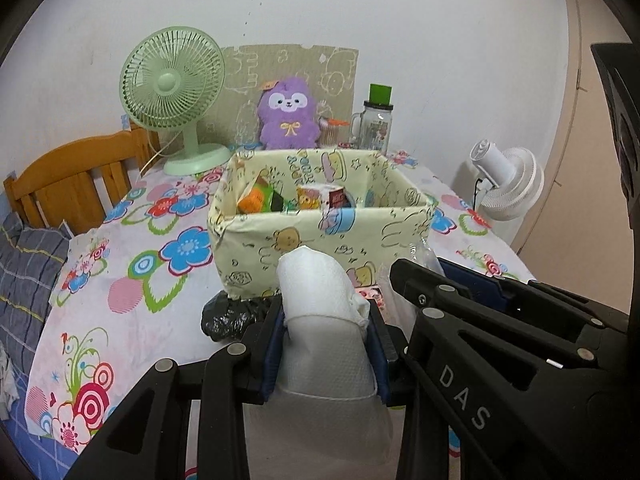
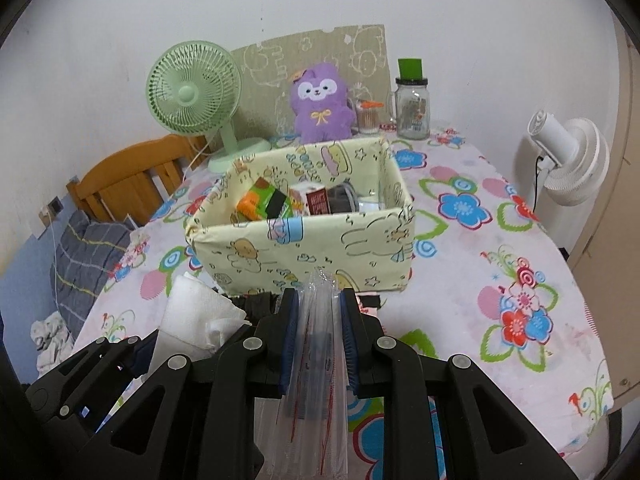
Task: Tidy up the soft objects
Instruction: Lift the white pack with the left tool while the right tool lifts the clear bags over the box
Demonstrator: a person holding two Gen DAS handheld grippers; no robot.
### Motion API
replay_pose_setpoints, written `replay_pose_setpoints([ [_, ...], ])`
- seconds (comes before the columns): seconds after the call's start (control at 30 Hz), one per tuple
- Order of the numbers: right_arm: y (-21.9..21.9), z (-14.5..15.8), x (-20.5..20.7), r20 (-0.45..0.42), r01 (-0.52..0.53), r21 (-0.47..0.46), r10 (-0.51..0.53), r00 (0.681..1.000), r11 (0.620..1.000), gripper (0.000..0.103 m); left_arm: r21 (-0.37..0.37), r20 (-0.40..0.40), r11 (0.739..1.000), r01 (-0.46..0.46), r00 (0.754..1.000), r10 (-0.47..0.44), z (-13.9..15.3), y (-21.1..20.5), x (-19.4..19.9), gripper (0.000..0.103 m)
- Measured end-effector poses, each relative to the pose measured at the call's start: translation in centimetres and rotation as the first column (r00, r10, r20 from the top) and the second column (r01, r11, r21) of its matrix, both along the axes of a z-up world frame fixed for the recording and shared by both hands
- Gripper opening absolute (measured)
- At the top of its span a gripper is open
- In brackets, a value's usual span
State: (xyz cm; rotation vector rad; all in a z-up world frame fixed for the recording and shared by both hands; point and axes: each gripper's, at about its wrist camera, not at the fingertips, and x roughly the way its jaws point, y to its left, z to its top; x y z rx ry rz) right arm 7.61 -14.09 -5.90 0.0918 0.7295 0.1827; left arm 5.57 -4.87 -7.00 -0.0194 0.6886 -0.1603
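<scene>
Left gripper point(image 1: 326, 344) clamps a white paper-towel bundle in clear plastic wrap point(image 1: 316, 288); right gripper point(image 2: 318, 340) is closed on a clear plastic sleeve pack with red lines point(image 2: 316, 360). The pale-yellow cartoon-print fabric box point(image 2: 304, 248), part full, sits just ahead of both. Risks: slick sleeve slipping from the pads, bundles snagging the floppy near wall, grippers bumping side by side.
</scene>
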Motion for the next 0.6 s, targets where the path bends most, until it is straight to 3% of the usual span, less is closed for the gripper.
replay_pose_setpoints([
  [0.6,-0.8,4.0,-1.2,0.073,0.003,0.003,-0.003,0.997,1.0,0.024,0.002,0.067,1.0,0.0,0.998,0.0,3.8,-0.8,-1.0,0.037],
])
